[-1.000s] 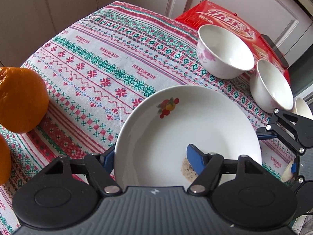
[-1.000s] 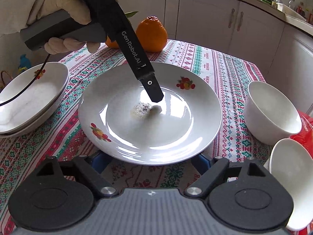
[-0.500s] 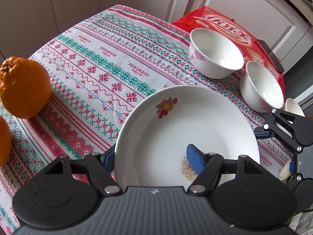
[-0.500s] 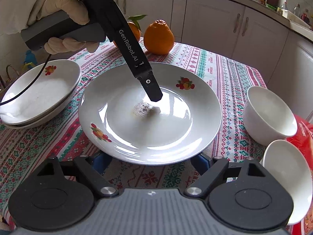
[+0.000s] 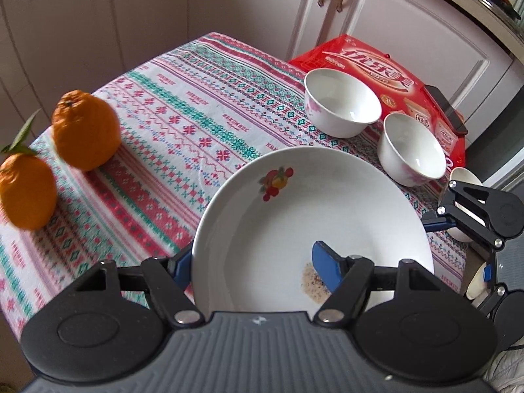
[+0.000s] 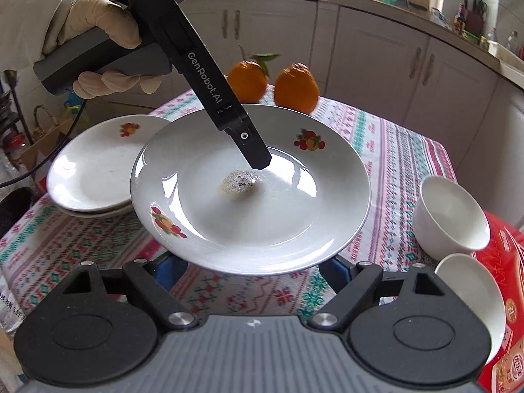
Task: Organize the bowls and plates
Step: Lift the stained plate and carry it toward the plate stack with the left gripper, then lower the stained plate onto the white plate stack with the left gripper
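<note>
White glazed plate with fruit decals and a crumb patch (image 6: 252, 193) clamped at its rim in left tool (image 5: 258, 262), lifted clear of the patterned tablecloth on the table (image 5: 157, 137). Right tool (image 6: 252, 270) empty, jaws apart, under the plate's near rim, no visible contact. Step judged: carrying plate toward the stack of matching white plates (image 6: 95, 167) near the table's left edge. Next: level carry, centre over stack, lower, release. Two white porcelain bowls (image 5: 342, 106) not yet sorted, by the red carton (image 5: 370, 62). Two oranges (image 6: 296, 86) at far edge.
</note>
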Demonstrator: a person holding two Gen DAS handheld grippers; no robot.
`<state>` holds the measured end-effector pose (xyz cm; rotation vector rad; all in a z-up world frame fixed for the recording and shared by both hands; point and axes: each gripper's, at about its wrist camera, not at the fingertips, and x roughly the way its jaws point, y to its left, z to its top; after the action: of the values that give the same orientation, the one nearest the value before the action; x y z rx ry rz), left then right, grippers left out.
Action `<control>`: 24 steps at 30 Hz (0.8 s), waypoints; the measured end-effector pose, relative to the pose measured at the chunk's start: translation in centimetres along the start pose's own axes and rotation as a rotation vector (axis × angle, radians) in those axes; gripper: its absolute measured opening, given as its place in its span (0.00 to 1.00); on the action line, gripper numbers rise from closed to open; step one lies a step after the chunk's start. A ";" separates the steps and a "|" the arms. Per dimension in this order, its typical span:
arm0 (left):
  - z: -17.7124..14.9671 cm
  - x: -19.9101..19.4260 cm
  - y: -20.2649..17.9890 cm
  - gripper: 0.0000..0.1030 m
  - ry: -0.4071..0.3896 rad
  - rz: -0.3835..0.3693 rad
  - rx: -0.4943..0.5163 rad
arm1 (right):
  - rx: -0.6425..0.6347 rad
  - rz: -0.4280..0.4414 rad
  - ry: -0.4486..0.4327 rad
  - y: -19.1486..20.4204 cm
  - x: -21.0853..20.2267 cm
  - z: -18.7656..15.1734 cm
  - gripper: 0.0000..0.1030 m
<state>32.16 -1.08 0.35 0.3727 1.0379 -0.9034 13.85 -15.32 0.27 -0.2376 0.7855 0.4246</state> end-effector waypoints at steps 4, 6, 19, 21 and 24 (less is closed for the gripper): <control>-1.6 -1.9 0.1 0.70 -0.020 0.021 -0.029 | -0.039 0.020 -0.012 1.4 -0.5 0.5 0.87; -2.6 -2.8 0.3 0.70 -0.027 0.036 -0.044 | -0.053 0.037 -0.015 2.1 -0.6 0.7 0.87; -8.8 -6.3 2.5 0.70 -0.055 0.101 -0.166 | -0.148 0.132 -0.015 6.4 0.6 2.5 0.87; -9.6 -6.5 2.9 0.70 -0.057 0.105 -0.181 | -0.157 0.142 -0.012 6.9 0.7 2.6 0.87; -10.6 -6.7 3.6 0.70 -0.064 0.109 -0.209 | -0.171 0.156 -0.005 7.6 1.0 2.8 0.87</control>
<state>27.52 11.13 0.41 0.2211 1.0319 -0.6981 12.80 -7.25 1.03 -0.3356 0.7657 0.6402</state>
